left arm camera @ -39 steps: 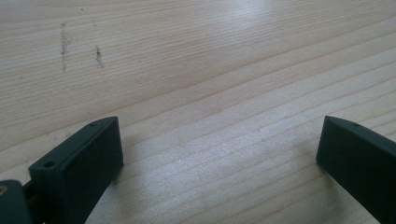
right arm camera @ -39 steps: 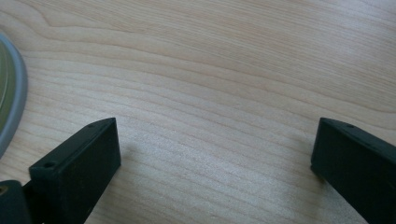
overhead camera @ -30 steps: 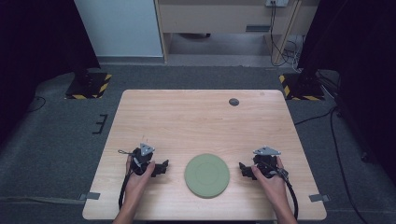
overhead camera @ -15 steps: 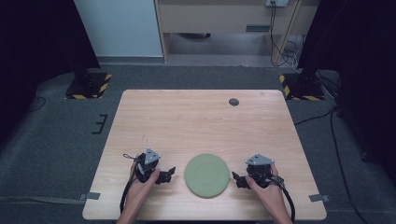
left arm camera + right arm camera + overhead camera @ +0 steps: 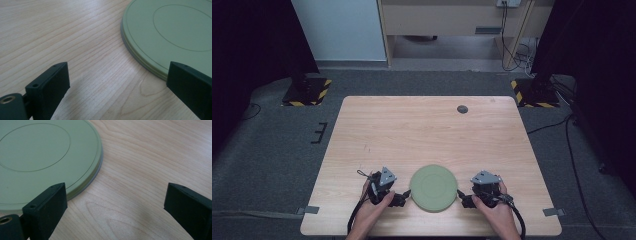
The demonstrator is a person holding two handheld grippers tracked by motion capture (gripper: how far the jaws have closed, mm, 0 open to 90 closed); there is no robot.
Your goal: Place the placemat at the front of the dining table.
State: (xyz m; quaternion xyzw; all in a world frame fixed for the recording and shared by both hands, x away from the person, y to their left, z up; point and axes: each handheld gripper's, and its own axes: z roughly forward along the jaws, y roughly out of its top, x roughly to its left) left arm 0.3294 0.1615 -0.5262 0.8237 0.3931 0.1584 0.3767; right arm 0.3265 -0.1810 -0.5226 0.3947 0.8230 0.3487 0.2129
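My left gripper and right gripper, both jaws spread wide and empty, flank the green plate, which lies flat on the table between them, its rim just beside each.

From my end the table looks like pale wood or a wood-look laminate, smooth, grain lines and a knot swirl really clear up close, with a soft sheen. The green plate reads as matt plastic, very even, with fine ring grooves and a slightly greyer layer along its rim. Jaws on the left gripper and right gripper are black matt plastic, faintly grainy, plus a brassy metal insert at the base. The floor around it looks like rough grey carpet.
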